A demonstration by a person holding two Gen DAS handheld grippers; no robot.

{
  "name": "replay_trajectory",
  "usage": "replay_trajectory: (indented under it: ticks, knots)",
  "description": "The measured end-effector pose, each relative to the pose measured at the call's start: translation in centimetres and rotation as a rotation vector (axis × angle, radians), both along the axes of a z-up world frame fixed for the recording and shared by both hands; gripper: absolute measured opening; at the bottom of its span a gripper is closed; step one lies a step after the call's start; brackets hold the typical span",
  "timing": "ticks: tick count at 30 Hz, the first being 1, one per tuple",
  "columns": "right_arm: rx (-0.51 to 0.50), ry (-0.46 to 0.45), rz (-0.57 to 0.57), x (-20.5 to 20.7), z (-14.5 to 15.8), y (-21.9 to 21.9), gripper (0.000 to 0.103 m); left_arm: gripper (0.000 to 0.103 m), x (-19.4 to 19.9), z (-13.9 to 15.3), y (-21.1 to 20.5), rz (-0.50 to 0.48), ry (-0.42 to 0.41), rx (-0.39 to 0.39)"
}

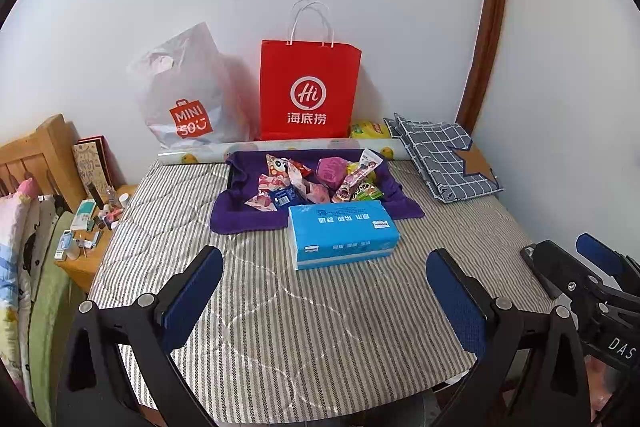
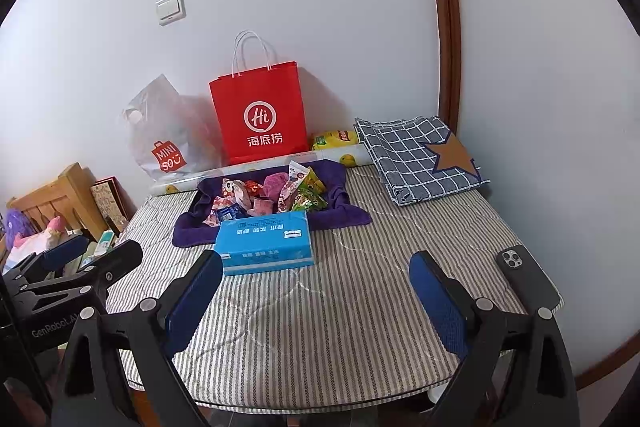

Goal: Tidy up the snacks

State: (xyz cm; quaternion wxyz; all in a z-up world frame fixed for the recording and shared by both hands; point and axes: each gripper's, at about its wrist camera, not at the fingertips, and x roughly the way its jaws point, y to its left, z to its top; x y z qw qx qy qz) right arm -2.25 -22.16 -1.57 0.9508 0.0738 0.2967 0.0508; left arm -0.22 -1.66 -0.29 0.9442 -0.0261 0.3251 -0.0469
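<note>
In the left wrist view, a table covered by a striped quilted cloth (image 1: 280, 307) is seen against a white wall. At its far edge a red paper bag (image 1: 308, 89) is stood upright, with a translucent plastic shopping bag (image 1: 184, 99) just beside it on the left and a yellow packet (image 1: 370, 130) on the right. A printed roll (image 1: 280, 149) is laid along the far edge in front of the bags. A folded checked cloth with a brown star (image 1: 444, 159) is placed at the far right corner. A blue tissue pack (image 1: 342, 233) is set near the middle, directly in front of the snacks (image 1: 320, 181) and hiding their near side. The snacks are heaped as mixed pink, red, blue and green wrappers on a purple towel (image 1: 240, 215) toward the far edge. The left gripper (image 1: 324, 291) is held over the near edge with its blue-padded fingers spread wide and nothing between them. The right gripper (image 1: 588, 267) is seen at the right edge.

In the right wrist view, the same snacks (image 2: 272, 195) are seen on the purple towel (image 2: 192, 227), behind the tissue pack (image 2: 266, 243). A dark phone (image 2: 526, 277) is laid at the right edge. The right gripper (image 2: 316, 291) is held spread and empty, and the left gripper (image 2: 92, 253) is seen off the left edge.
</note>
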Motion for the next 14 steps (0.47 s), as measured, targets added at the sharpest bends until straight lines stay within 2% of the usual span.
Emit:
replay_trajectory:
  ticks: [14]
  knots:
    - [0.009, -0.01, -0.002, -0.22, 0.22, -0.51, 0.095, 0.101, 0.02, -0.05, -0.07, -0.002, 0.0, 0.006]
